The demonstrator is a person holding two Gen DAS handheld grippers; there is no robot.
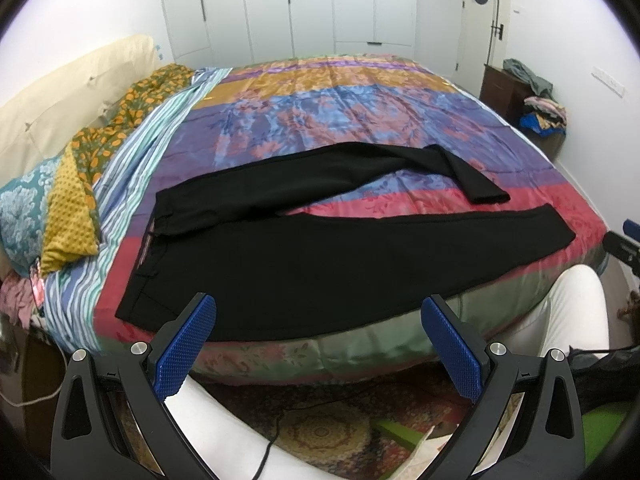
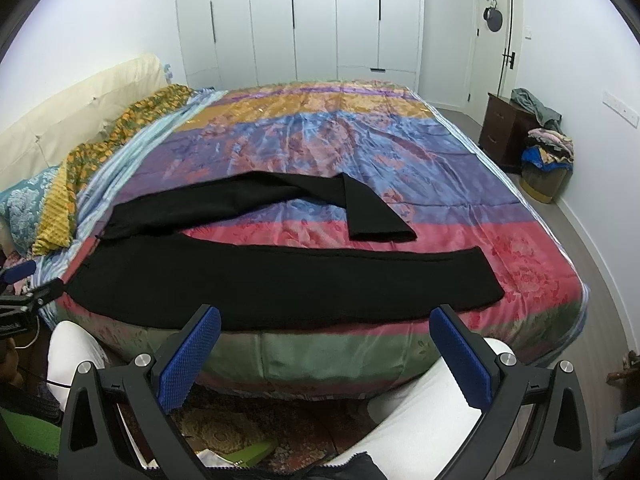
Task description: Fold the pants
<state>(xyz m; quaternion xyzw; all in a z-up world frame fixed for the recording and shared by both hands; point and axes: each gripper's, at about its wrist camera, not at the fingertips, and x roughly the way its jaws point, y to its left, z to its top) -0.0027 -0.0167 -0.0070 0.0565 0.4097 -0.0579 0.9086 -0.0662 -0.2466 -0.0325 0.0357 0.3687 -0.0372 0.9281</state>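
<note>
A pair of black fabric pants lies spread across the near part of a bed covered by a shiny quilt with wide bands of pink, purple, blue and mustard floral print. The waistband sits toward the left, near the pillows, and the two legs run to the right. The nearer leg lies flat and straight along the front edge of the bed, its outer edge just over the side. The farther leg angles away from it, leaving a wedge of pink and blue quilt between them, and its lower end is bent back toward the front, so the cuff lies apart from the nearer leg. The left gripper, black-framed with blue textured pads, hovers in front of the bed near the waist end, its fingers spread wide and holding nothing. The right gripper, of the same make, hovers before the straight leg, also spread wide and empty, not touching the cloth. Along the left side of the bed are a cream padded headboard, an orange-flowered green cloth and a mustard and teal pillow. White wardrobe doors fill the far wall. A dark wooden cabinet with piled clothes beside it stands at the right.
</note>
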